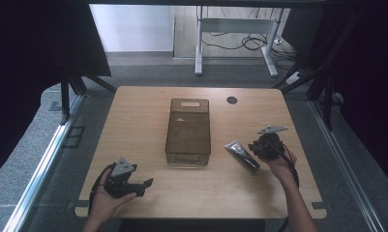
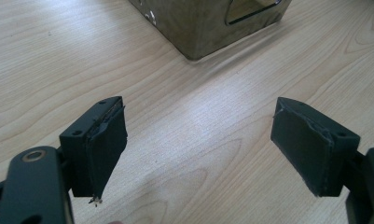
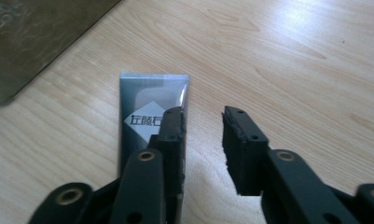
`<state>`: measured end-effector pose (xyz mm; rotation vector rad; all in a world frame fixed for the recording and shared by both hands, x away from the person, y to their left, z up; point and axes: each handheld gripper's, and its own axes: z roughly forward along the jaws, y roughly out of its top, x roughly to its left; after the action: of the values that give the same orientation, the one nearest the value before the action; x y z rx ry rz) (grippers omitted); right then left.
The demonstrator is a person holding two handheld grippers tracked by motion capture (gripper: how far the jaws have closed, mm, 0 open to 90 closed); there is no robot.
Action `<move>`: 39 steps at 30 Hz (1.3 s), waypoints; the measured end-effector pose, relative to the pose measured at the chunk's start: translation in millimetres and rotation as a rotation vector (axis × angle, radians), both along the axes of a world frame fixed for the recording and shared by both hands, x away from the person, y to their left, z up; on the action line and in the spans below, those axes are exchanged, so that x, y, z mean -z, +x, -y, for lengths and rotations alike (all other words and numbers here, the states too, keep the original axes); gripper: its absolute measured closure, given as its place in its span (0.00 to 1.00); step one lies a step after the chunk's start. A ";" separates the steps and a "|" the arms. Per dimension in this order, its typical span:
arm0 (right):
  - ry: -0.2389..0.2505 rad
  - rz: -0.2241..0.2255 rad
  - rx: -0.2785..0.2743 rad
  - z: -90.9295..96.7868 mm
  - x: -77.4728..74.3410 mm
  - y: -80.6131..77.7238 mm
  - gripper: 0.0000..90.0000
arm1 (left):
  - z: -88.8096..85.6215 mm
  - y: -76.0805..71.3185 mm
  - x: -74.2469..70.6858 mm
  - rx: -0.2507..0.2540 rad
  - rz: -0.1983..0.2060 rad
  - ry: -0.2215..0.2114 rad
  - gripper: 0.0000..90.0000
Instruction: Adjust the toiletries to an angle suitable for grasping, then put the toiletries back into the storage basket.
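Wood-grain table [image 1: 148,193] runs under both hands. Nearest, at about seven o'clock on the tabletop, the left gripper [image 1: 145,186] rests in the person's hand with its jaws spread wide and nothing between them; in the left gripper view the pads [image 2: 105,144] frame bare wood. At about four o'clock, the right gripper [image 1: 252,146] hovers just beside the dark tube [image 1: 242,155], jaws partly apart and gripping nothing: in the right gripper view the tube [image 3: 149,100] lies flat on the wood under the left-hand jaw, not between the pads. Its flat crimped end points toward eleven o'clock, at the bin. Farther on, in the middle of the table, stands the smoky translucent bin [image 1: 188,130], and beyond it, at one o'clock, a small round hole [image 1: 231,100] in the tabletop.

The tube looks light, soft-walled and glossy, so it should dent under pressure and may slide on its slick skin. I judge the best hold is across the narrow width at mid-body, pads squeezing gently; the thin crimp would fold over.
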<state>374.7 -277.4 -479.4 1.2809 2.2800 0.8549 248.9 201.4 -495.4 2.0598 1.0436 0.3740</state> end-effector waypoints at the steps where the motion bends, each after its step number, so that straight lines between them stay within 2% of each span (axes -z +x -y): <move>1: -0.001 0.006 -0.002 0.0 -1.8 -1.8 0.72 | 0.1 -0.2 0.2 -0.002 0.000 0.000 0.21; 4: 0.010 0.004 -0.005 -0.7 -8.0 -6.5 0.61 | -0.6 -1.4 0.2 -0.006 0.001 0.001 0.21; 10: 0.003 -0.027 -0.022 -3.1 -14.9 -8.1 0.55 | -2.0 -2.3 -1.5 -0.011 0.004 -0.008 0.21; 16: -0.003 -0.064 -0.040 -8.6 -21.0 -8.5 0.49 | 1.0 -2.4 0.3 -0.001 -0.001 0.003 0.21; 21: -0.035 -0.104 -0.062 -16.8 -21.4 -8.7 0.47 | 4.4 -3.8 -0.8 0.013 0.003 0.000 0.21; 23: -0.059 -0.138 -0.065 -20.8 -19.1 -6.1 0.46 | 4.8 -3.0 0.6 0.013 0.000 0.002 0.21; 24: -0.059 -0.138 -0.065 -20.8 -19.1 -6.1 0.46 | 4.8 -2.5 1.5 0.012 -0.003 0.004 0.21; 31: -0.093 -0.233 -0.046 -24.6 -4.2 0.4 0.42 | 6.5 -2.1 3.8 0.019 -0.008 0.007 0.21; 36: -0.113 -0.272 -0.035 -25.0 5.5 3.7 0.40 | 7.8 -2.5 3.4 0.022 -0.009 0.007 0.21; 38: -0.122 -0.312 -0.026 -26.2 11.1 7.4 0.38 | 8.0 -2.0 4.1 0.023 -0.011 0.009 0.21; 39: -0.122 -0.312 -0.026 -26.2 11.1 7.4 0.38 | 8.2 -1.9 4.4 0.023 -0.012 0.010 0.21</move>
<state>382.2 -251.2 -490.5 1.4139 2.5477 0.5439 247.0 193.2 -499.8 2.0840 1.0266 0.3562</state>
